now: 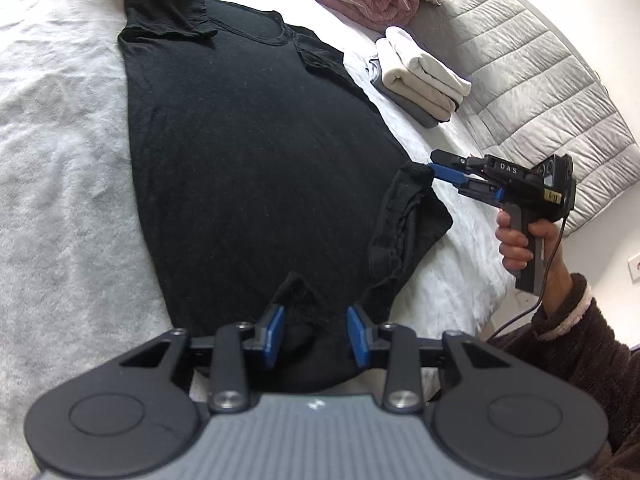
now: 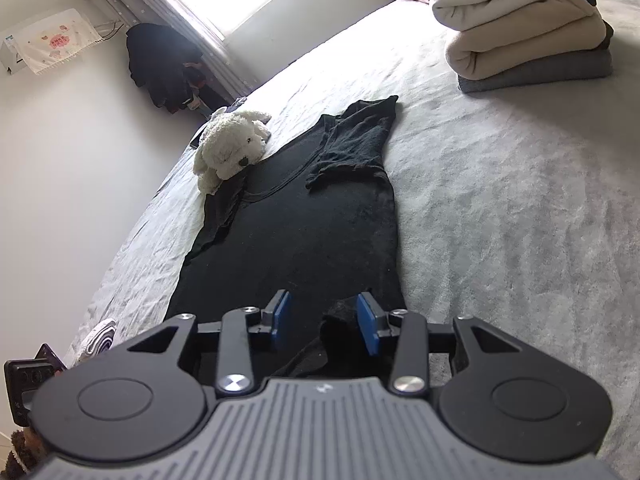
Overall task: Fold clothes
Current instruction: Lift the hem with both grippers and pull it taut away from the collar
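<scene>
3 folded garments [image 1: 420,76] sit stacked at 2 o'clock. The black shirt [image 1: 248,152], sleeves tucked, awaits its lengthwise fold. Left claw [image 1: 316,334] and right claw [image 2: 325,322] stand apart at its hem.

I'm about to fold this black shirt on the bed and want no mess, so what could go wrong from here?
1. The hem of the black knit T-shirt is bunched at both grippers, so a fold may crease.
2. The white plush dog lies on one sleeve and could drag along.
3. Both sets of jaws stand apart around the cloth, so a lift may slip.
</scene>
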Motion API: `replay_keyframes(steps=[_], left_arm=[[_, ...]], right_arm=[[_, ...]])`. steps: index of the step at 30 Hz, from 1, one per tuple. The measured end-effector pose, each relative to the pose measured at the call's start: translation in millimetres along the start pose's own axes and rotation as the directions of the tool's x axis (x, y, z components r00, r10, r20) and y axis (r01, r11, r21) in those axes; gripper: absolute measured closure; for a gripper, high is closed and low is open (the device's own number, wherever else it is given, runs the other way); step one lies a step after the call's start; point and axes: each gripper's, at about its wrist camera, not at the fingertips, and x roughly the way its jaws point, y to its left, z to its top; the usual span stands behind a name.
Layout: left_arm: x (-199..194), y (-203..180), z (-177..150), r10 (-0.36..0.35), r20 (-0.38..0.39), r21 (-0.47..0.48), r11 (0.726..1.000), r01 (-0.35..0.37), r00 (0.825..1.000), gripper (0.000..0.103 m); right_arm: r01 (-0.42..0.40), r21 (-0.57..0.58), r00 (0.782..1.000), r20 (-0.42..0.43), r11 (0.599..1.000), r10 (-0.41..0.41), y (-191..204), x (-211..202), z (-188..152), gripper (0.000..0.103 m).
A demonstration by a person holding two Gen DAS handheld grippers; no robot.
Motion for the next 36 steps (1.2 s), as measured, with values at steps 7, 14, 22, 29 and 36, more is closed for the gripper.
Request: replay_keyframes(steps=[7,14,22,29,36], left_arm=[[-8.2,-6.3,1.7,0.01,0.071,0.01,1.0,-0.01,0.997,0.1],[-31.1,1.6,5.7,0.044,0.238,-0.068,0.997,-0.029,0.97,0.1],[-51.5,17.3,8.2,0.137,0.37,-0.178,0.981,-0.075,0.919,0.101],[-34.7,10.3,7.5,0.091,0.249,-0.096,0.993,-0.069,0.964,0.088],[-3.3,-13.0,0.6,0.092,0.109,0.046,0.994,-0.097,0.99,0.068]], right_arm=[[0.027,0.002,1.0,-0.005,1.0,-0.027,-2.1,1.3,-3.3,0.061],[0.043,-0.02,0.999,0.01,0.999,-0.043,-0.8,-1.5,-3.7,0.057],[0.106,-0.121,0.994,0.019,0.987,-0.105,6.9,-4.1,-1.4,0.056],[0.168,-0.223,0.986,0.028,0.96,-0.166,11.7,-9.4,-1.3,0.056],[0.127,-0.284,0.991,0.006,0.95,-0.131,25.3,-10.1,-8.5,0.056]])
